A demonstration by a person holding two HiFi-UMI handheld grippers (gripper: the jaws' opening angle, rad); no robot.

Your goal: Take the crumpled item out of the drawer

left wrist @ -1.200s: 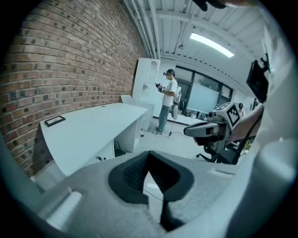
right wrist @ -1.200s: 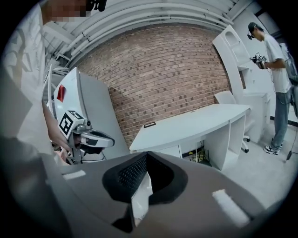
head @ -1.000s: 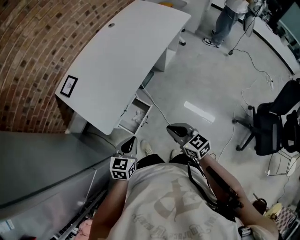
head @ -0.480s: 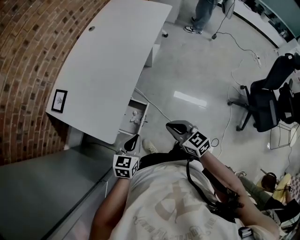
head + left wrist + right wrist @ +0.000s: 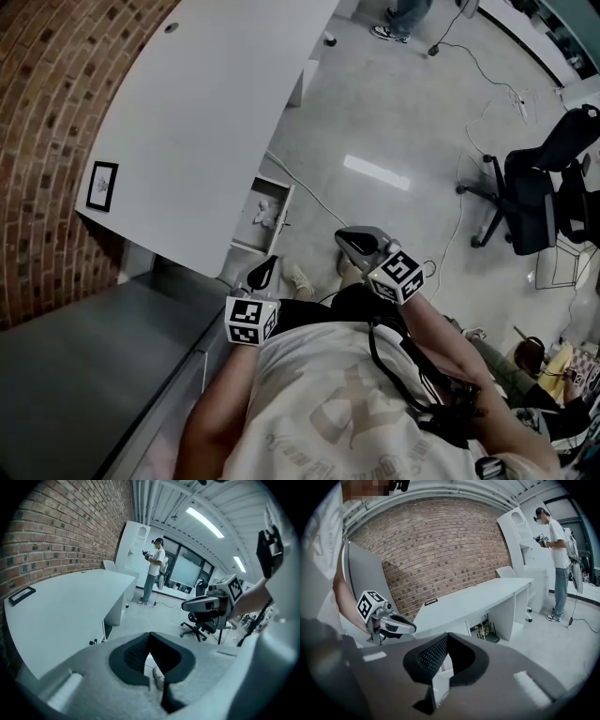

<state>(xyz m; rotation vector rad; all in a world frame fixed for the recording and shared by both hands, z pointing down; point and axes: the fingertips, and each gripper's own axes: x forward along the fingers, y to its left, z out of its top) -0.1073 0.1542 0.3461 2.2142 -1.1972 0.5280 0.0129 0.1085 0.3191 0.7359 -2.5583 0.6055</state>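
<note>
- The left gripper [image 5: 266, 269] is hovering just short of the open drawer [image 5: 251, 236], with its jaws pressing together and nothing between them.
- The right gripper [image 5: 349, 238] is floating over the bare floor, off to the right of the drawer, and its jaws are likewise meeting on nothing.
- The crumpled item [image 5: 264, 216], a pale wad, is lying inside the drawer, which is sticking out from under the white desk [image 5: 206, 122].
- The wad is sitting ahead of the left gripper's tips, near them but clearly apart.
- It is lying farther from the right gripper, ahead and to that gripper's left.
- Neither gripper is touching the drawer or the wad.
- Another person [image 5: 154, 571] is standing beyond the far end of the desk, and an office chair [image 5: 530, 202] is standing well to the right.
</note>
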